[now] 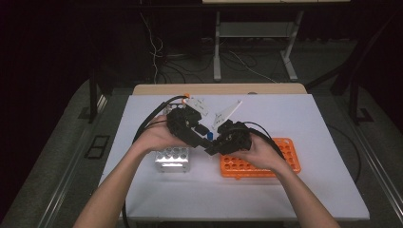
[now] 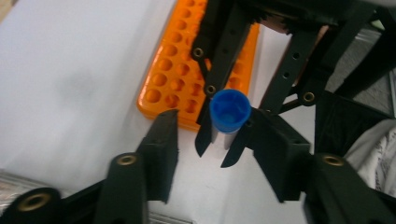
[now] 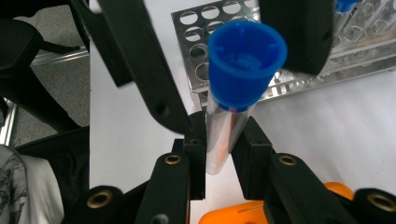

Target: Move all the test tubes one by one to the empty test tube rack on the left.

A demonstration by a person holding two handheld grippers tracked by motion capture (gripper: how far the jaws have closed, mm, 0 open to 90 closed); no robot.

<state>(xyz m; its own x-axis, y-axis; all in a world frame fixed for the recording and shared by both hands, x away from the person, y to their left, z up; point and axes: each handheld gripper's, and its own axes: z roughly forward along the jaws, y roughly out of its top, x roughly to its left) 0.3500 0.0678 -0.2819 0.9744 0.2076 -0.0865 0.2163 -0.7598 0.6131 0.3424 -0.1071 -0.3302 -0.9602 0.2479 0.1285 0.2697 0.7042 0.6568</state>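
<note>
While the right claw (image 3: 218, 154) gripped the blue-capped tube (image 3: 236, 93) at frame centre, the left claw (image 2: 212, 140) stood partly open around its cap, one pad touching.

Metal rack (image 1: 173, 159) left, orange rack (image 1: 262, 165) right, capped tube (image 1: 209, 136) above the gap between

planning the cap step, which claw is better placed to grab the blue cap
Left, likely. The right claw is shut on the clear plastic tube's body, while the left claw stands with its jaws either side of the blue plastic cap, not yet pressing.
</note>
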